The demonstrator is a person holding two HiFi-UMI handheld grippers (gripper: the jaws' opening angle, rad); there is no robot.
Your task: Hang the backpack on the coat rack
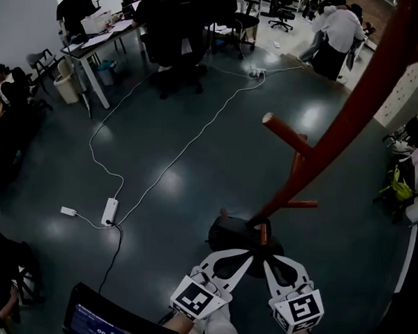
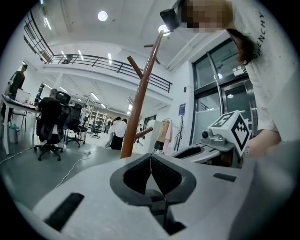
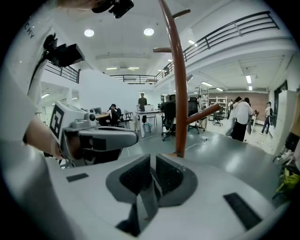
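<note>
Backpack (image 1: 232, 235), dark and lumpy, lies in the lower middle of the head view, at the foot of the red-brown coat rack (image 1: 352, 107), which slants away to the upper right of the frame. Whether it rests on the floor (image 1: 196, 148) or hangs, I cannot tell.

The left gripper (image 1: 243, 257) and right gripper (image 1: 266, 262) reach in from the bottom edge, their tips close together at the backpack's top. Neither gripper view shows the backpack at all (both look out level across the room), but they show what the head view cannot. In the left gripper view the pads (image 2: 136, 176) meet tip to tip, with a dark strip low between them that I cannot identify. In the right gripper view the jaws stand narrow, pinched on a grey strap (image 3: 149, 197) running toward the lower left. Both views put the coat rack upright near frame centre, just beyond the jaws.
</note>
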